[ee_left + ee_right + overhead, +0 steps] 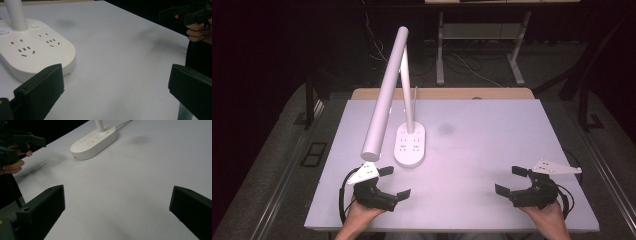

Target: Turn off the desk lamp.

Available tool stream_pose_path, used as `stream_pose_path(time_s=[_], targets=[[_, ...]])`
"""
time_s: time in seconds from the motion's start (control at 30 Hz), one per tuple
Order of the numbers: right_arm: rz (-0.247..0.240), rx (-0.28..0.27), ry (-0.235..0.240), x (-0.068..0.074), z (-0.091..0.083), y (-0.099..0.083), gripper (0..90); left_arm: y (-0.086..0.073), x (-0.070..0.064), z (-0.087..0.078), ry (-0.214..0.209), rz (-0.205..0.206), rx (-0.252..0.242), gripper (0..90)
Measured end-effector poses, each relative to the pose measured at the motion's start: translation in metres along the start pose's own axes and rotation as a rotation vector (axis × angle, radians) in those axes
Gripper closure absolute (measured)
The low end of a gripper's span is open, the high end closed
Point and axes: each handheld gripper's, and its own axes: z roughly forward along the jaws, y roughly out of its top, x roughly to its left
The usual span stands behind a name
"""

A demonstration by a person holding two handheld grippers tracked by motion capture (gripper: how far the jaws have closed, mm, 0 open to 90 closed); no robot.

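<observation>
The desk lamp (384, 95) is seen left of centre in the high view, its white oval base (410, 145) resting on the pale desk (492, 150) and a slim upright post (406, 90) rising from the far end of that base. A long white tubular head is carried by the post and slants down toward the lower left of the frame, its lower end hanging just above the left tongs (393, 182). Socket openings are set into the top of the base, and two round buttons are seen beside the post in the left gripper view, where the base (37, 52) fills the upper left of the frame. A thin cable is led from the base toward the far edge of the desk. A faint dark smudge (445, 129) is marked on the desk just right of the base. The left tongs are held wide apart at the lower left of the high view, just in front of the base and not touching it, with nothing between the jaws; they are gripped by the left hand (362, 212) at the near edge of the desk. The right tongs (508, 181) are held equally wide at the lower right, well apart from the lamp, with bare desk between the jaws, and are gripped by the right hand (544, 215). In the right gripper view the base (93, 142) is placed at the upper centre.
</observation>
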Motion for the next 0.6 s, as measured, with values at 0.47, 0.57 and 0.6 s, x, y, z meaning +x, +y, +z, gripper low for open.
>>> stream_pose_path(time_s=[0.47, 0.57, 0.6], targets=[[0.008, 0.013, -0.01, 0.0003, -0.0025, -0.001, 0.2, -0.0004, 0.0002, -0.0004, -0.01, -0.004, 0.001, 0.0], [0.009, 0.018, -0.012, 0.0013, -0.003, -0.0006, 0.2, -0.0003, 0.0003, -0.0011, -0.011, -0.005, -0.003, 0.0], [0.011, 0.018, -0.011, 0.0019, -0.0034, -0.0005, 0.2, -0.0006, 0.0003, -0.0015, -0.01, -0.008, -0.006, 0.0]])
